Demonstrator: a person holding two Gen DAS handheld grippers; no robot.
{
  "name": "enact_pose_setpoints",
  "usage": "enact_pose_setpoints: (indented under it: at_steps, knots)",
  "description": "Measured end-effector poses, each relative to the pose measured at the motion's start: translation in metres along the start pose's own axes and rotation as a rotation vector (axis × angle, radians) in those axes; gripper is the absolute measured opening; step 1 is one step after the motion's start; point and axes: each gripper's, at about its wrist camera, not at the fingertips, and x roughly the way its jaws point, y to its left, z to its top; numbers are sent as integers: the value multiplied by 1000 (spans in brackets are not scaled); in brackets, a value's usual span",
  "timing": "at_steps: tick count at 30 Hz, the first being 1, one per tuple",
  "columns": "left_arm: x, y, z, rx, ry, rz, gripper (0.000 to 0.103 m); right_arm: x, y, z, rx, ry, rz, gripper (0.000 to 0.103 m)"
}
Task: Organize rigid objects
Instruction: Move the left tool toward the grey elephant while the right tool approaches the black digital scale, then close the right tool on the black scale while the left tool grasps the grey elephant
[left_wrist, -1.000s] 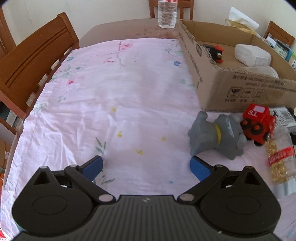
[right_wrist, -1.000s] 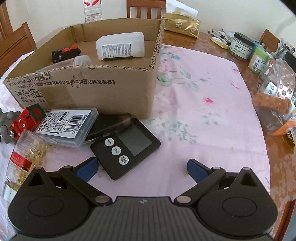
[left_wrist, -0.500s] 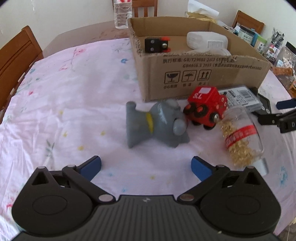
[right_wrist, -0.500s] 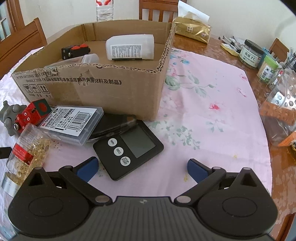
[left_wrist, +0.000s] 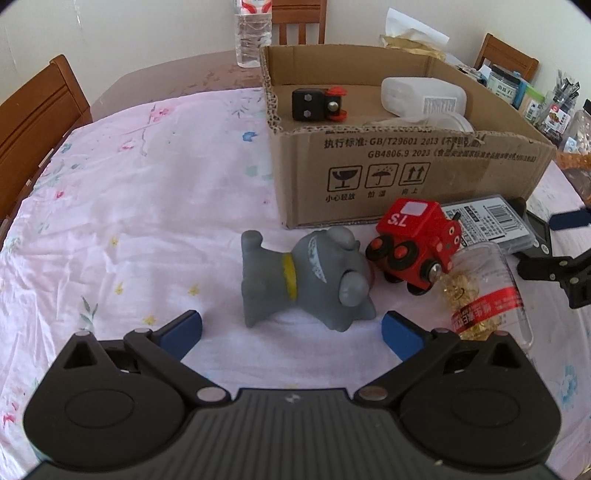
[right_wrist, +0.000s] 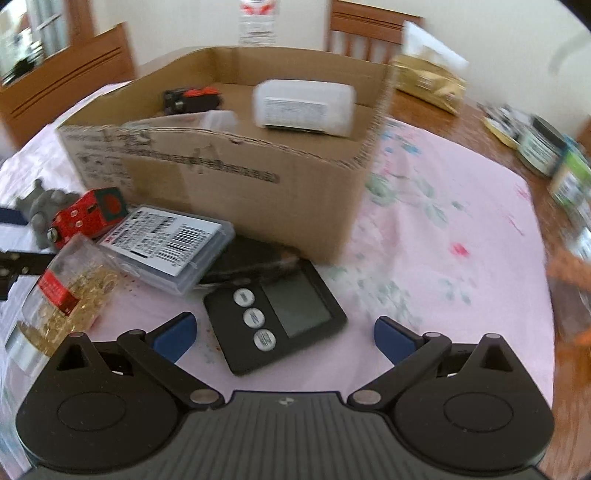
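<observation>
Box (left_wrist: 406, 173) with bottle (left_wrist: 424, 96), toy (left_wrist: 319, 104).

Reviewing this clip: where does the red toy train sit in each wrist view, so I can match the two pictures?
Left wrist: red toy train right of centre, in front of the cardboard box, beside the grey toy dog.
Right wrist: red toy train at the left edge, blurred, beside the barcode-labelled plastic case.
Shared landmark: the cardboard box.

daylit white wall (left_wrist: 147, 33), wooden chairs (left_wrist: 33, 110) around a wooden table (left_wrist: 177, 79)
</observation>
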Motion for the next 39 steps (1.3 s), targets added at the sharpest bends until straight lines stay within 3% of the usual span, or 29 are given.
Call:
enact_pose_setpoints:
  at_steps: [8,15,24,31,34,39]
  knots:
    - [1,0,0,-10,-1,7,103,5,5,16,-169,19,114,99]
    - [1,-1,1,-9,-2,7,103,-7,7,14,-135,37,90,75]
    - [1,0,3,-25,12,21,102,-26,10,-14,20,55,-4,75]
    - [-5,0,8,-33,-49,12,100,-30,13,-21,38,62,-21,77]
    - [-3,-1,12,-19,-64,15,88,-28,14,-21,48,64,-29,82]
    - [-7,5,12,-28,-59,12,87,-27,16,-22,46,64,-26,84]
